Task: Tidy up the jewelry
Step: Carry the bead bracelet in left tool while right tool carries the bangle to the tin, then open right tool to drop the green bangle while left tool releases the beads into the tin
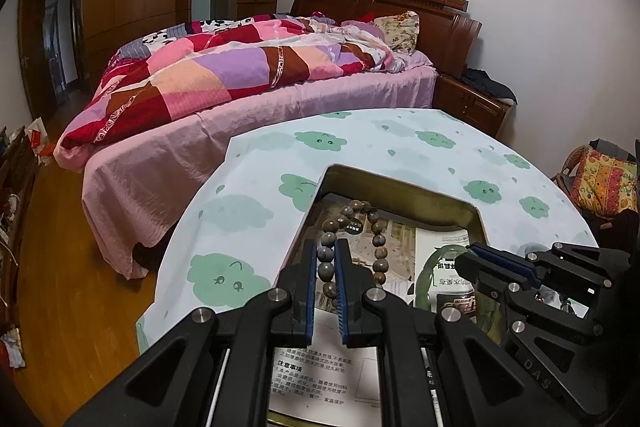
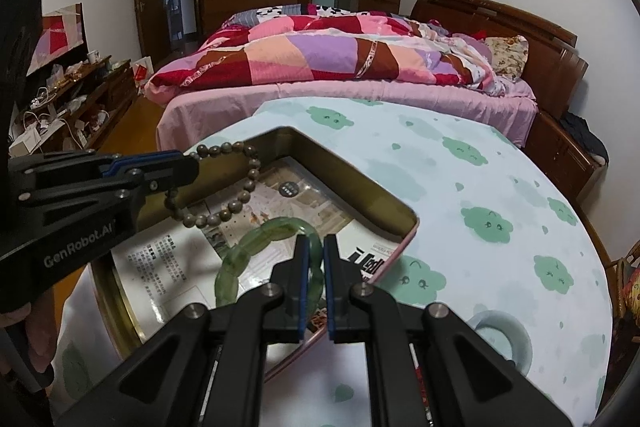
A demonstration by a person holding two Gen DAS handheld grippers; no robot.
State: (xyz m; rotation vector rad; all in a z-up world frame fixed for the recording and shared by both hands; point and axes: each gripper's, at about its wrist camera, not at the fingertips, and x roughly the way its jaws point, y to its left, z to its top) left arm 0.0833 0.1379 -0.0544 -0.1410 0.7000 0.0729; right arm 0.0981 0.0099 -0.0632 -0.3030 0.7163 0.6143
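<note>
Tin [image 2: 356, 189]: on the table [image 2: 460, 195], directly under both tongs, printed sheets [image 2: 168, 263] lining its floor.
Bead bracelet [image 1: 340, 223]: pinched in the left tongs [image 1: 325, 247], looping ahead of their tips above the tin.
Bangle [image 2: 256, 243]: caught in the right tongs [image 2: 316, 247], curving left of them over the sheets.
Bed [image 2: 340, 67]: beyond the table.

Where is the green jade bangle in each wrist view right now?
Left wrist: green jade bangle low right, inside the tin box, partly behind the right gripper.
Right wrist: bangle low centre, pinched between the right gripper fingers.
Shared landmark: the wooden bead bracelet.
</note>
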